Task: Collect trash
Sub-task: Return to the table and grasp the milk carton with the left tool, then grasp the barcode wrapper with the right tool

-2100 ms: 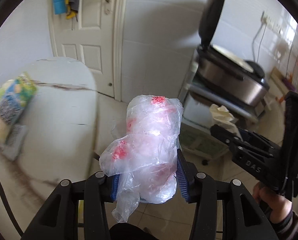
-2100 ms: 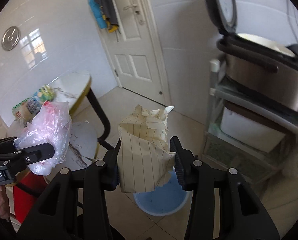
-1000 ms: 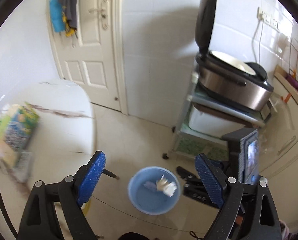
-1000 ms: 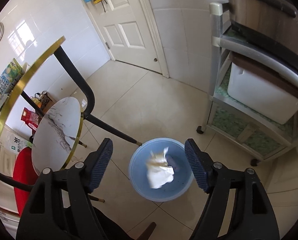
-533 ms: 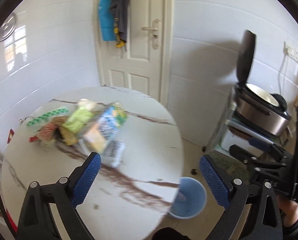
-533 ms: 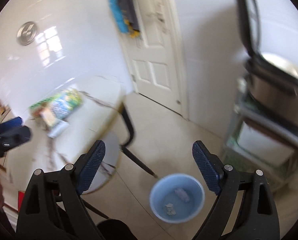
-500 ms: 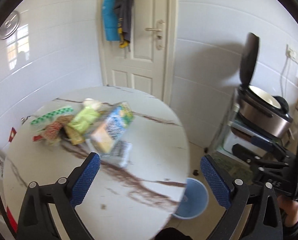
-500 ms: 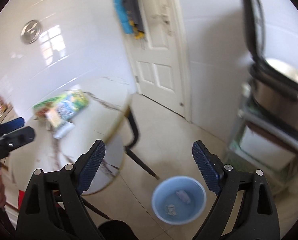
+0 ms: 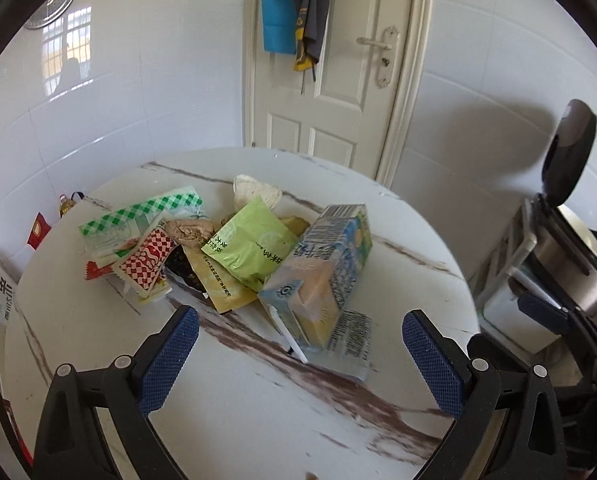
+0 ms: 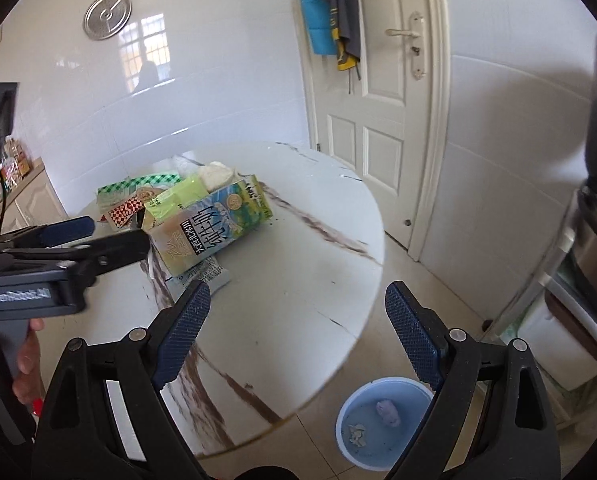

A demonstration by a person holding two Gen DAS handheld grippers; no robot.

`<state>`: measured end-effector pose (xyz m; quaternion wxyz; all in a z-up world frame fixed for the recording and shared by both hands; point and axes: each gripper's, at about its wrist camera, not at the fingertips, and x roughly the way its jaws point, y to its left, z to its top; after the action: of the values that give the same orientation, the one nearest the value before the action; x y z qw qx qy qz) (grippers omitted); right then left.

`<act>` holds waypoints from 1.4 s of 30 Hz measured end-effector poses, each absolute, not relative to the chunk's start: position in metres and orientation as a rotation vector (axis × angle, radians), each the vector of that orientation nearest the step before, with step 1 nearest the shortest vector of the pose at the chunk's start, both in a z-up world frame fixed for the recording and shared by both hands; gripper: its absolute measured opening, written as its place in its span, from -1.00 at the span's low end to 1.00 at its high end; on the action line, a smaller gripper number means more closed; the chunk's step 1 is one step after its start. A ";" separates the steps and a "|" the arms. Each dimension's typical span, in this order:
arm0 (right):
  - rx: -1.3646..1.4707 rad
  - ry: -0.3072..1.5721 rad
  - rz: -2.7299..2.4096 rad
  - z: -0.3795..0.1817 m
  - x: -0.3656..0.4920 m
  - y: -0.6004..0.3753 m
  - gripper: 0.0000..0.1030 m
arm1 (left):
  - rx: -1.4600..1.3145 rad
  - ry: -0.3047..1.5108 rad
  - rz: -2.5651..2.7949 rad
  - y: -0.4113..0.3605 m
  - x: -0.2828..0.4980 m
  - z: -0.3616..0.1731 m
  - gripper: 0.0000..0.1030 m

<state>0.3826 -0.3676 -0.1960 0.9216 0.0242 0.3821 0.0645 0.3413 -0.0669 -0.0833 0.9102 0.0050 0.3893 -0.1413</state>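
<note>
Blue-padded and spread wide, the left gripper holds nothing; its jaws have just been opening further, and the crumpled clear plastic bag it clamped two seconds ago is gone from between them. The right gripper is likewise wide and empty, its jaws also having just been opening, and the lined paper wad it carried is no longer in its grip.

Both cameras, which a second ago looked straight down at the blue bucket on the tiled floor, now face the round marble table. Just ahead of the left gripper's pads lies the milk carton on its side, with a white straw sticking out at its near end and a flat clear wrapper under it. Behind and to the left of the carton sits the rest of the trash pile: a green pouch, a yellow-green packet, a red-checked wrapper, a green-checked packet and a crumpled white tissue.

In the right wrist view the bucket stands on the floor beside the table's edge, below the right pad, with two small scraps inside. The left gripper reaches in from that picture's left edge, over the pile. A white door with hanging clothes stands behind the table.
</note>
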 end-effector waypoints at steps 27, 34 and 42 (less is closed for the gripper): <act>0.010 0.851 0.242 -0.224 0.419 -0.340 0.73 | -0.085 0.841 -0.361 -0.053 0.403 -0.106 -0.25; -0.051 0.926 0.346 -0.236 0.437 -0.303 0.74 | -0.059 0.818 -0.317 -0.017 0.374 -0.108 -0.28; -0.117 0.987 0.379 -0.252 0.450 -0.279 0.47 | -0.058 0.851 -0.352 -0.015 0.366 -0.115 -0.29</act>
<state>0.4505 -0.2790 -0.2524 0.8620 -0.0557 0.4704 0.1808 0.3657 -0.0148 -0.1146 0.8955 -0.0279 0.4105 -0.1696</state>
